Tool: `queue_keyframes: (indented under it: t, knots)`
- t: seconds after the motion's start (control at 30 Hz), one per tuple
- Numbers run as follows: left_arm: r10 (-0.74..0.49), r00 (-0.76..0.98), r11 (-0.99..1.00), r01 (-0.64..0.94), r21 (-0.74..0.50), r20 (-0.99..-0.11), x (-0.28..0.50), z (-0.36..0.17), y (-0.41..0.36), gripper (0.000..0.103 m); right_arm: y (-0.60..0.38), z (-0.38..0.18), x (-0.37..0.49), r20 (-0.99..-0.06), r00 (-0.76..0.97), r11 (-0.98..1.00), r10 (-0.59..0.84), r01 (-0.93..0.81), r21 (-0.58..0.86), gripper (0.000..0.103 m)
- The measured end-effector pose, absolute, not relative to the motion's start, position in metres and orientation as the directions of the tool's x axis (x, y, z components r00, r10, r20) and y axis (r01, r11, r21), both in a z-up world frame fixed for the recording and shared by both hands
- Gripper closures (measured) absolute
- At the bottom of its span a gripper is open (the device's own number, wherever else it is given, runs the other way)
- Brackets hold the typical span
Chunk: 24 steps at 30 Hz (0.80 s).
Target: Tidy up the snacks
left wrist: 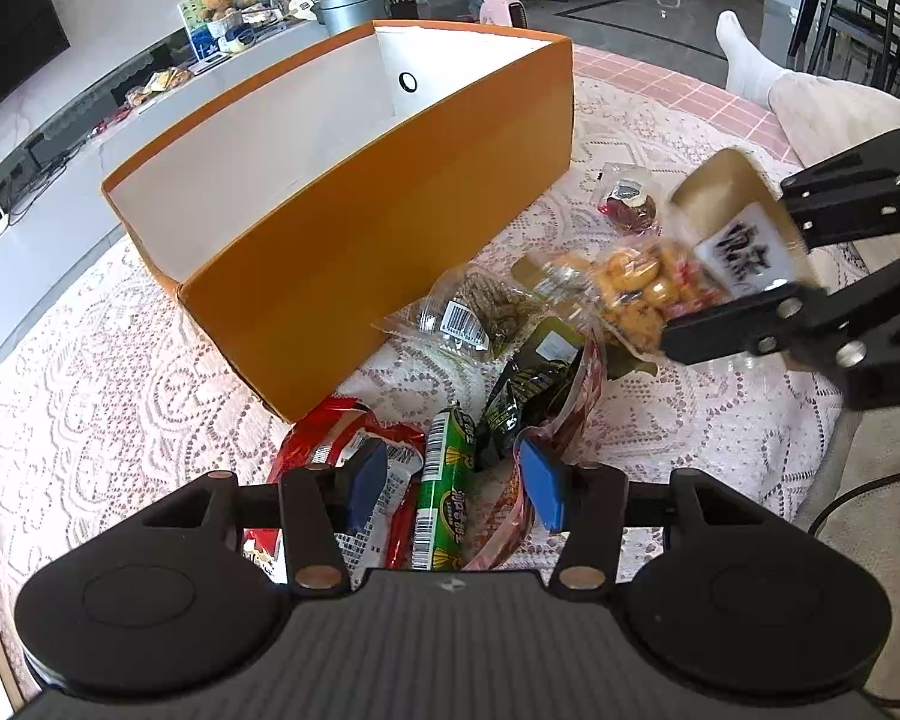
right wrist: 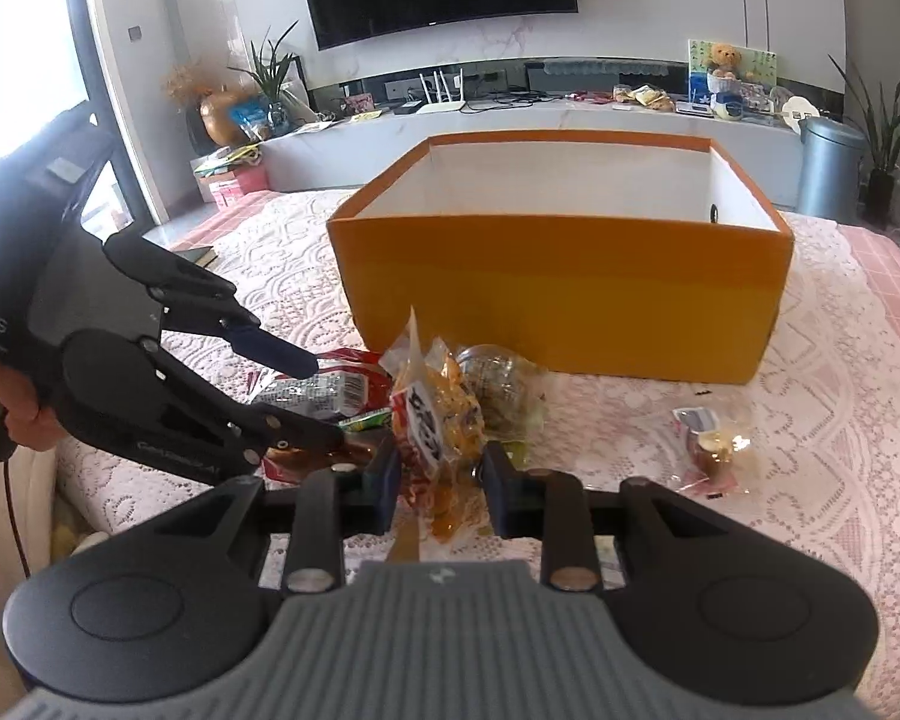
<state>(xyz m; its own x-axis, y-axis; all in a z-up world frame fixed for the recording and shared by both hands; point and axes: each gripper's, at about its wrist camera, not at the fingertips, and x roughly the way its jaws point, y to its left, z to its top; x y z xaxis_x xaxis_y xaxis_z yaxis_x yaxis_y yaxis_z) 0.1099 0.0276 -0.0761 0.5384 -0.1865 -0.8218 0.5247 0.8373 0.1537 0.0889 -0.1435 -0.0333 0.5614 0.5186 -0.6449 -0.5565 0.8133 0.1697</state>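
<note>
An orange box with a white inside stands open on the lace-covered table, and nothing shows inside it. In front of it lies a pile of snacks: a red pack, a green stick pack, a dark green pack and a clear pack with a barcode. My left gripper hangs open just over the pile, with the green pack below the gap and the pads clear of it. My right gripper is shut on a clear bag of yellow-orange snacks, lifted above the pile.
A small clear pack with a red-brown sweet lies apart to the right of the pile. A person's leg in a white sock rests beyond the table's right side. A TV cabinet and a grey bin stand behind the box.
</note>
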Motion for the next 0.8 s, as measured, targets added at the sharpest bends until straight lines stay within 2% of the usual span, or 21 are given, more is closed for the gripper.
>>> queue_keyframes:
  t: [0.23,0.43,0.6,0.67,0.8]
  knots:
    - [-0.162,0.575,0.848,0.497,0.185,-0.802,0.105,-0.077,0.027,0.042,-0.130,-0.043,0.100,-0.650,0.595,0.845,0.473,-0.516,0.143,0.077]
    - [-0.183,0.589,0.782,0.572,0.247,-0.787,0.091,-0.078,0.023,0.042,-0.129,-0.047,0.104,-0.650,0.603,0.858,0.462,-0.488,0.158,0.077]
    - [-0.215,0.550,0.751,0.621,0.224,-0.807,0.097,-0.077,0.026,0.042,-0.130,-0.049,0.105,-0.654,0.596,0.857,0.466,-0.488,0.166,0.077]
    - [-0.214,0.542,0.750,0.624,0.220,-0.812,0.102,-0.077,0.028,0.039,-0.130,-0.049,0.103,-0.652,0.597,0.855,0.467,-0.492,0.162,0.077]
    - [-0.183,0.570,0.721,0.632,0.285,-0.801,0.102,-0.079,0.021,0.038,-0.135,-0.048,0.104,-0.650,0.592,0.853,0.476,-0.490,0.179,0.077]
